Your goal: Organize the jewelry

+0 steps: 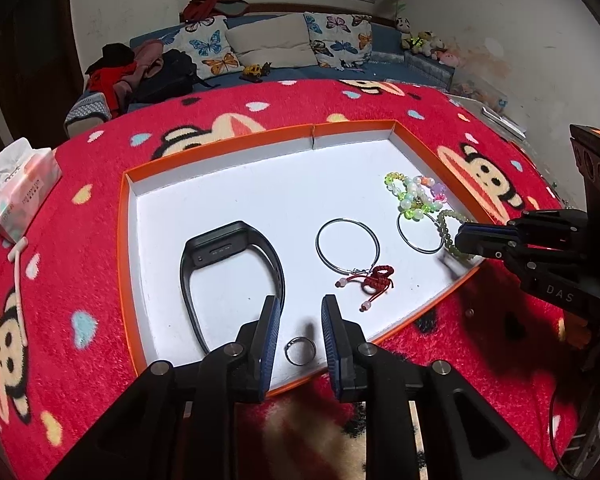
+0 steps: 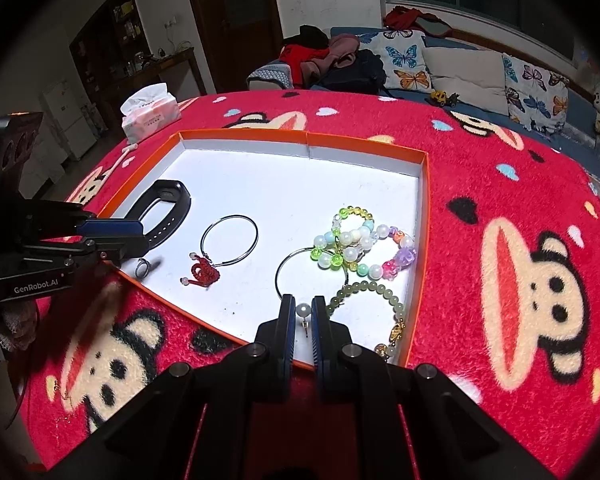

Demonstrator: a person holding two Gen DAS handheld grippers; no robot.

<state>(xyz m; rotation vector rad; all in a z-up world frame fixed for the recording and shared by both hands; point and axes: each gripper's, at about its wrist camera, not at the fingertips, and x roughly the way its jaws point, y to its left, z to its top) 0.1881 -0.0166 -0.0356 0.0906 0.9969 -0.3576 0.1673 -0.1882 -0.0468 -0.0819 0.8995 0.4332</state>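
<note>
The left gripper [image 1: 298, 312] hovers over the near edge of the orange-rimmed tray [image 1: 260, 134], jaws parted wide and holding nothing. A small silver ring [image 1: 300, 351] lies on the tray's white floor directly between the two fingers, touching neither. The left finger tip stands just beside the near end of the black smartwatch band [image 1: 228, 272], which lies flat at the tray's left side; contact cannot be confirmed.

The right gripper [image 2: 303, 310] is at the near right of the tray, jaws narrowed to a slim gap with a pearl stud earring [image 2: 303, 312] between them. The pearl sits at the finger tips and its post points downward; the pads appear to press it on both sides.

Inside the tray, a thin silver bangle [image 2: 230, 242] with a red knotted cord [image 2: 202, 272] lies in the middle. To its right a second wire hoop [image 2: 286, 268] lies partly under a heap of multicoloured bead bracelets [image 2: 360, 240]. A pale green bead bracelet [image 2: 376, 292] with a gold charm lies nearest the right gripper, just beside its right finger.

The tray rests on a bench covered by a red monkey-print cloth [image 2: 500, 200]. A tissue pack [image 2: 150, 116] stands on the far left of the cloth, well apart from the tray.
</note>
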